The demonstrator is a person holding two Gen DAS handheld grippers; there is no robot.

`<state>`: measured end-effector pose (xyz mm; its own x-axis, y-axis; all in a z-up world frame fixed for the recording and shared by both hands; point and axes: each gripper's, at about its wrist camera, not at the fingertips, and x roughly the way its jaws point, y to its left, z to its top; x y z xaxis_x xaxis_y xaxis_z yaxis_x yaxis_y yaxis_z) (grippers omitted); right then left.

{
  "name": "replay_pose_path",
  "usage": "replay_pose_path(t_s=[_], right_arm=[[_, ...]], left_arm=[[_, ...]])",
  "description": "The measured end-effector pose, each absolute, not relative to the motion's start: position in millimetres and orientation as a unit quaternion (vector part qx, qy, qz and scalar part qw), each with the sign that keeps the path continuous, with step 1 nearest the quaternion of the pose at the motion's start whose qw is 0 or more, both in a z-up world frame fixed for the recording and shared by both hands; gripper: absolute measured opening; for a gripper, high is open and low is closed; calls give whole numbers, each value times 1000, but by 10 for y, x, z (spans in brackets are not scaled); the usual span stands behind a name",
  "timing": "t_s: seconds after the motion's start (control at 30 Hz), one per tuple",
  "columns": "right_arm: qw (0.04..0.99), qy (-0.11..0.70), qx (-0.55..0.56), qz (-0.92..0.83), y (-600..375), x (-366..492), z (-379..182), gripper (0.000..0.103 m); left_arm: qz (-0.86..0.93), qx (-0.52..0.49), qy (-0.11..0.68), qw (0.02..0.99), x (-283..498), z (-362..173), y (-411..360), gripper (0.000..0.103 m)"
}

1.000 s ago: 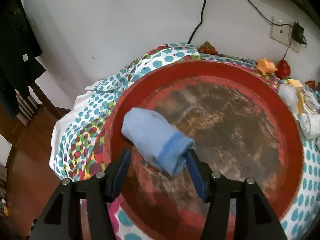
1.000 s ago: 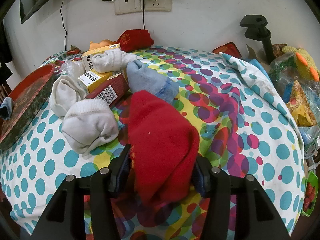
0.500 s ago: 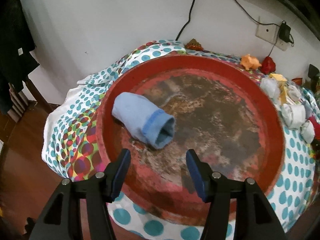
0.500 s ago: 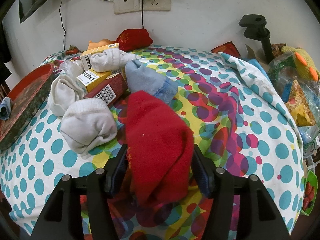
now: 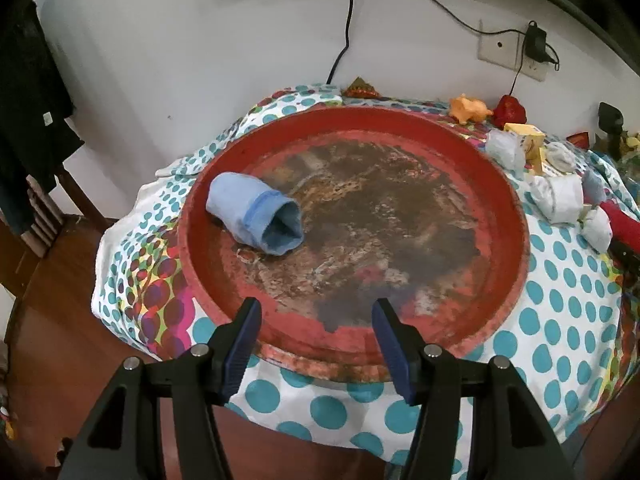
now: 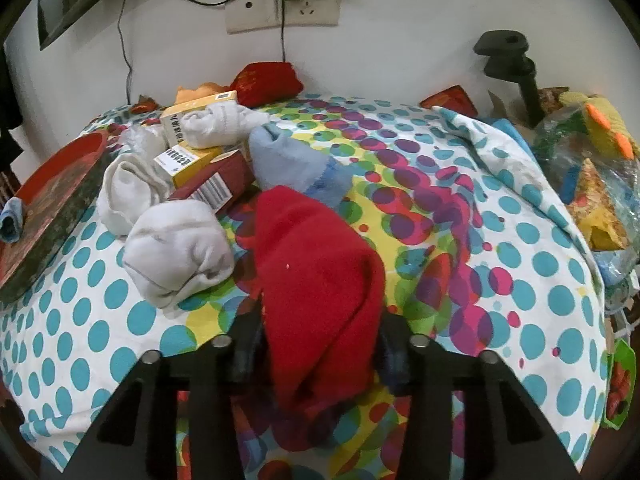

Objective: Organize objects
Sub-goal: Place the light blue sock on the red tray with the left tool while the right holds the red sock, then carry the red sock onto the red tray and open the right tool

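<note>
Left wrist view: one rolled light-blue sock (image 5: 256, 214) lies in one round red tray (image 5: 516, 216), up-left of the left gripper (image 5: 316, 320), well apart; jaws spread wide, empty, angled down over the near rim. Right wrist view: one red sock (image 6: 320, 280) between the right gripper (image 6: 320, 340) jaws, which are closing, pads pressing it; three white rolled socks (image 6: 178, 252), one blue sock (image 6: 296, 170), three boxes (image 6: 188, 160) on the dotted cloth (image 6: 540, 272).

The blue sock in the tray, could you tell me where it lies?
Left wrist view: the blue sock lies at the red tray's left side, near its rim.
</note>
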<state>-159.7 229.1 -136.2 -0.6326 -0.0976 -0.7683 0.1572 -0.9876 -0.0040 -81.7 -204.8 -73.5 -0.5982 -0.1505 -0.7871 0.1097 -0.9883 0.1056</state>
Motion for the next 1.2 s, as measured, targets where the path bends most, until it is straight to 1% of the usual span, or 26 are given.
replay_pose_path(t_s=[0.07, 0.27, 0.33, 0.4, 0.5, 0.63, 0.8, 0.97, 1.2], right_arm=[[64, 29, 421, -904, 2305, -1568, -1337, 37], [38, 18, 411, -911, 2387, -1379, -1117, 37], [41, 4, 403, -914, 2427, -1299, -972, 37], [43, 11, 390, -920, 2397, -1242, -826, 37], [72, 12, 381, -922, 2215, -1216, -619, 37], [136, 23, 372, -918, 1650, -1243, -433, 37], [219, 39, 386, -896, 768, -1407, -440, 37], [252, 58, 398, -880, 51, -1668, -547, 37], [263, 98, 429, -858, -693, -2139, -843, 37]], left_arm=[[-897, 435, -25, 79, -778, -717, -2042, 59], [-896, 437, -13, 74, -727, -684, -2104, 59], [-898, 435, 9, 72, -711, -647, -2178, 59], [-897, 435, 28, 69, -703, -633, -2246, 59], [-895, 438, 40, 83, -697, -626, -2341, 59], [-893, 436, 54, 95, -675, -589, -2453, 59], [-888, 441, 69, 107, -665, -595, -2599, 59], [-883, 443, 90, 123, -654, -631, -2765, 59], [-881, 444, 99, 127, -660, -655, -2861, 59]])
